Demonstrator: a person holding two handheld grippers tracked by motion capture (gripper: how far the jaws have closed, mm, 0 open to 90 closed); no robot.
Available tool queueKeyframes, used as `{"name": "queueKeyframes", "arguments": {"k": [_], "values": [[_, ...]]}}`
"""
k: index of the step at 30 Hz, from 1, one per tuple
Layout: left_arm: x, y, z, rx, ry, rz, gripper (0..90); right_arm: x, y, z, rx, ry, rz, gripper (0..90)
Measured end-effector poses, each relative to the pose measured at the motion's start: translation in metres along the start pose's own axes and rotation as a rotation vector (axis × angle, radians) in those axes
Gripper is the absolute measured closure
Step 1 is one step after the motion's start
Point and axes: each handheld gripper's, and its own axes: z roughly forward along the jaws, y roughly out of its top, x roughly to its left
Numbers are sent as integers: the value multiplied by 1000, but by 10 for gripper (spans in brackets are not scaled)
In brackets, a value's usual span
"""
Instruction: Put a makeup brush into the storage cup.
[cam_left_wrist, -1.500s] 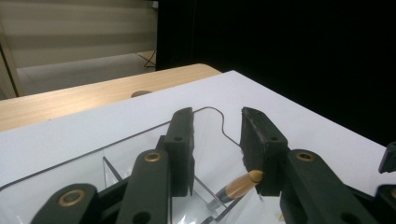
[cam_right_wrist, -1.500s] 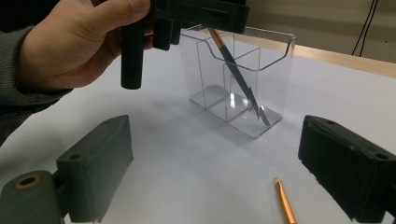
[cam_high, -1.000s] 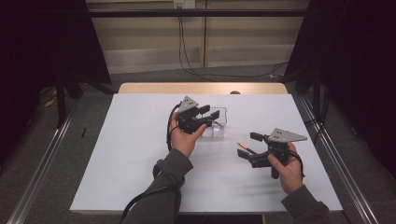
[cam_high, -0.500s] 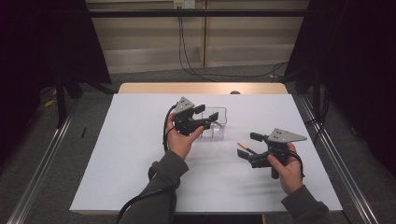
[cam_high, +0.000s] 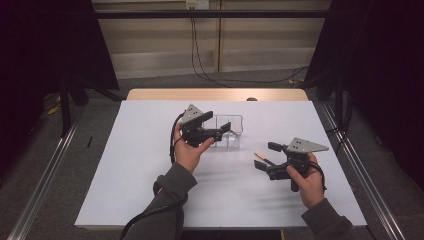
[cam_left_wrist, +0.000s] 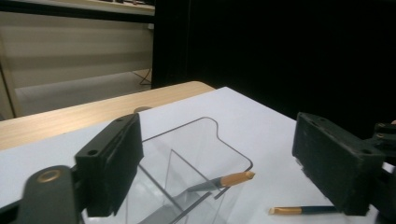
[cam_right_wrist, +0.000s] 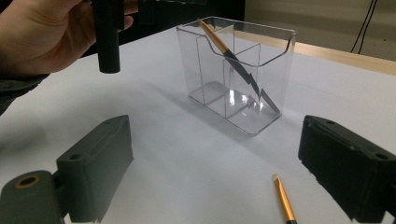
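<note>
Though alike, two brushes

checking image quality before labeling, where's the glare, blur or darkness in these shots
High view: the white table is evenly lit, the surroundings fall to black, and the clear organizer nearly vanishes. Left gripper view: the near jaws are soft, the background black, and the brush in the organizer is sharp. Right gripper view: bright glints on the organizer floor, where the brush looks broken.

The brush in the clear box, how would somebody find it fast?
Look at the white table, then the clear box near its middle. The brush leans slanted inside, gold end sticking above the rim. The other brush lies flat on the table outside.
</note>
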Motion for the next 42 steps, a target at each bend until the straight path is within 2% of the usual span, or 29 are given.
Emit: {"name": "queueKeyframes", "arguments": {"k": [3, 4, 5, 7, 8, 9, 12, 15, 16, 18, 19, 20, 22, 23, 24, 25, 31, 32, 33, 34, 37, 41, 42], "values": [[1, 0, -4, 21, 28, 24, 120, 0, 0, 0, 0, -3, 0, 93], [1, 0, -4, 15, 32, 14, 110, 0, 0, 0, 2, -2, 1, 93], [2, 0, -6, 23, 33, 31, 106, 0, 0, 0, 1, -5, 1, 93], [2, -1, -7, 20, 36, 21, 97, 0, 0, 0, 2, -4, -1, 93], [3, -1, -7, 16, 19, 22, 92, 0, 0, 0, 2, -3, -1, 93], [2, -1, -7, 11, 27, 22, 90, 0, 0, 1, 2, -3, 0, 93], [3, 0, -10, 24, 29, 40, 87, 0, 0, 1, 4, -1, -1, 93], [2, 1, -12, 14, 34, 43, 77, 0, 0, 1, 4, -3, -3, 93], [3, 1, -13, 20, 21, 52, 73, 0, 0, 1, 3, -4, -1, 93], [2, 1, -14, 9, 31, 34, 59, 0, 0, 0, 3, -4, 0, 93], [2, 1, -15, 6, 21, 36, 58, 0, 0, 0, 3, -4, -1, 93], [3, 2, -16, 20, 25, 55, 53, 0, 0, 0, 3, -4, -2, 94], [2, 2, -17, 7, 2, 49, 48, 0, 0, 0, 4, -5, -1, 93], [2, 2, -18, 6, -1, 51, 47, 0, -1, 0, 4, -5, -1, 93], [1, 2, -18, 0, 24, 48, 44, 0, -1, 0, 4, -4, -1, 93], [2, 2, -20, 10, 9, 56, 39, 0, -1, 0, 5, -6, -1, 93], [3, 0, -25, 1, -13, 55, 19, 0, -1, 0, 7, -7, -2, 93], [4, 0, -26, 4, -30, 56, 14, 0, -1, 0, 8, -7, -3, 93], [4, -1, -28, -3, -21, 54, 13, 0, -1, 0, 8, -7, -2, 93], [5, -1, -29, 2, -31, 70, 11, 0, -1, 0, 8, -7, -3, 93], [5, -2, -32, -2, -46, 69, 0, -1, -1, 0, 6, -7, -2, 93], [4, -2, -38, -10, -50, 92, 0, -1, -1, 0, 6, -7, -3, 93], [3, -2, -39, -18, -50, 87, 0, -1, -1, 0, 6, -7, -3, 93]]}}
